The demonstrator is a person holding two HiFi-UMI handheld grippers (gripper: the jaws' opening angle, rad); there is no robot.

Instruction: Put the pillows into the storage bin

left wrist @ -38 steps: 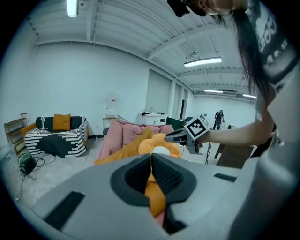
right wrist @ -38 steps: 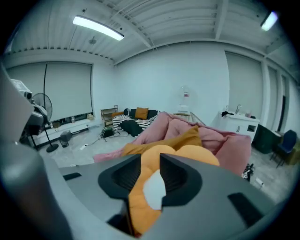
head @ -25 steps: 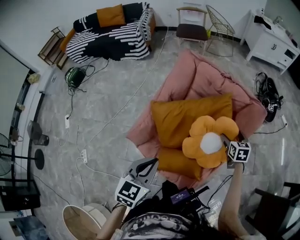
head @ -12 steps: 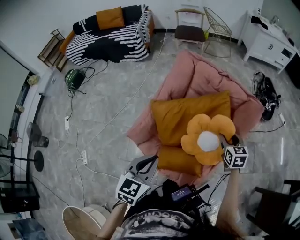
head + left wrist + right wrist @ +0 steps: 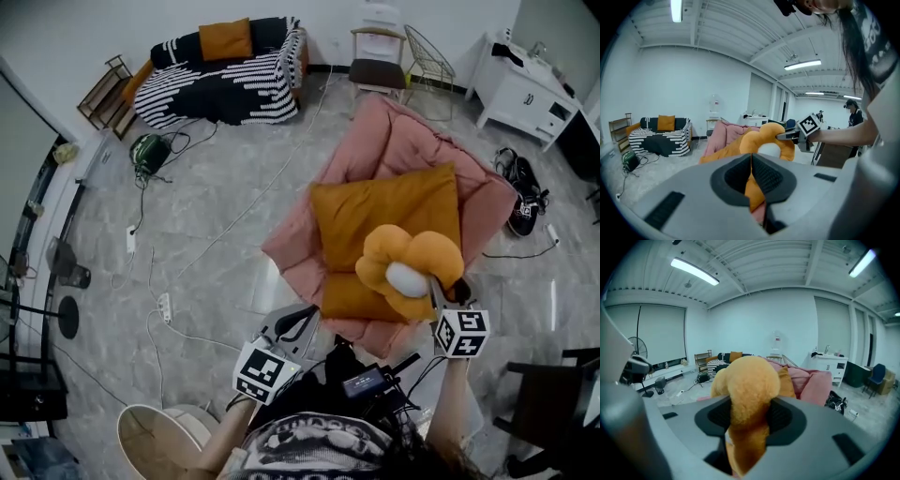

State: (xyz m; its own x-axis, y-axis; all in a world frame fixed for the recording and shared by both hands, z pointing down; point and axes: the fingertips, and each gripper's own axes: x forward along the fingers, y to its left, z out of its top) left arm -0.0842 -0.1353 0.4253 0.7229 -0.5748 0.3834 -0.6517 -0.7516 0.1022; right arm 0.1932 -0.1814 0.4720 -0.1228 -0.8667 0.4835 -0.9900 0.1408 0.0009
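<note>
An orange flower pillow (image 5: pixel 410 272) with a white centre hangs folded over the pink beanbag (image 5: pixel 403 141). My right gripper (image 5: pixel 441 292) is shut on one of its petals; its jaws have just been closing on that plush. In the right gripper view the petal (image 5: pixel 747 380) bulges out between the pads (image 5: pixel 780 416). Under it lie a large orange square pillow (image 5: pixel 384 220) and a smaller one (image 5: pixel 352 298). My left gripper (image 5: pixel 298 323) is shut with nothing in it, just left of the small pillow. A round beige storage bin (image 5: pixel 155 441) stands at the bottom left.
A black-and-white striped sofa (image 5: pixel 220 70) with an orange cushion stands at the back left. Two chairs (image 5: pixel 380 56) and a white cabinet (image 5: pixel 520 89) line the back. Cables and a power strip (image 5: pixel 164 305) lie on the floor at left. A dark chair (image 5: pixel 553 403) is at the lower right.
The right gripper has closed on the flower pillow and lifted it off the orange pillows; the pillow now hangs folded. The left gripper has shifted a little.
</note>
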